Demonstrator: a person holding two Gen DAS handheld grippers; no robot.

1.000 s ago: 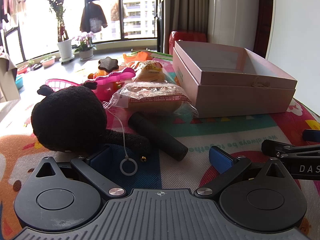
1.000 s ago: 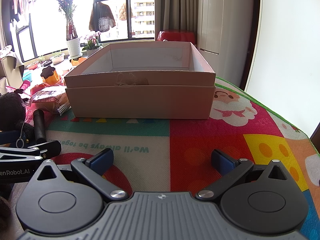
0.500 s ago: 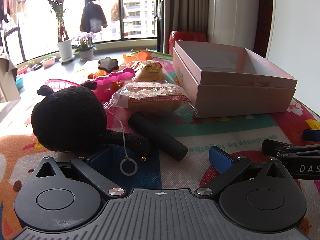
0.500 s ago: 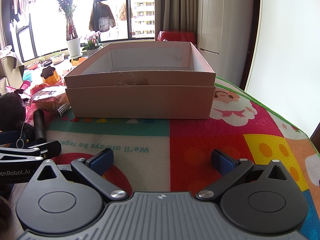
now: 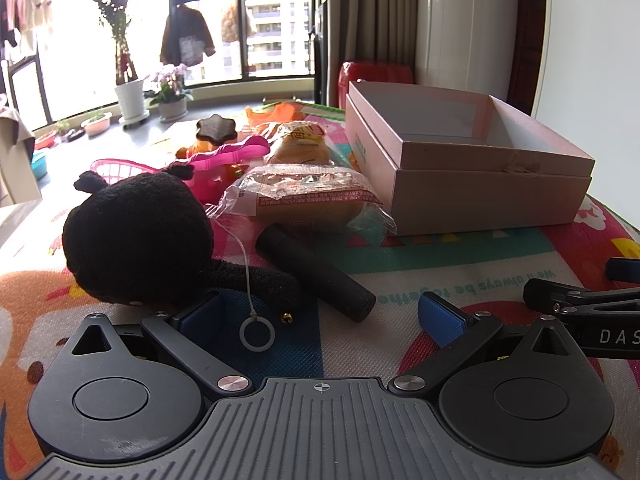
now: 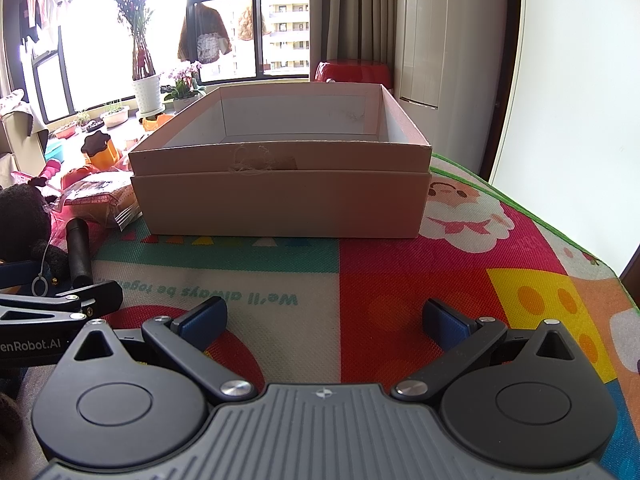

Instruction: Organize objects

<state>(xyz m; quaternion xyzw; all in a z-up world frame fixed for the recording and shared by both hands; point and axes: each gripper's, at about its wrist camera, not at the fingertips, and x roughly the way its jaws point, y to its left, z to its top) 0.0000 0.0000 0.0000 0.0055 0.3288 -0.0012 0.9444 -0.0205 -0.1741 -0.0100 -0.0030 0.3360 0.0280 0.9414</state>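
Nothing's packed yet: both tools are resting on the play mat (image 6: 400, 264), left tool (image 5: 318, 312) and right tool (image 6: 326, 316) w/ jaws spread wide, holding nothing. The pink box (image 5: 472, 168) is sitting empty; the black plush toy (image 5: 136, 240), black cylinder (image 5: 316, 272) and wrapped bread (image 5: 308, 200) are lying just left of the box. Next move prob. calls for the left tool closing on the plush or cylinder right ahead, then lifting over the box rim.

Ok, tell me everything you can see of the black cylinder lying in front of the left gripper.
The black cylinder is a plain matte tube, smooth and unmarked, lying flat on the play mat. It runs diagonally: its far end points toward the wrapped bread, and its flat near end lies just ahead of the open left gripper. The plush toy lies close along its left side; contact is unclear. The right wrist view shows it left of the box.
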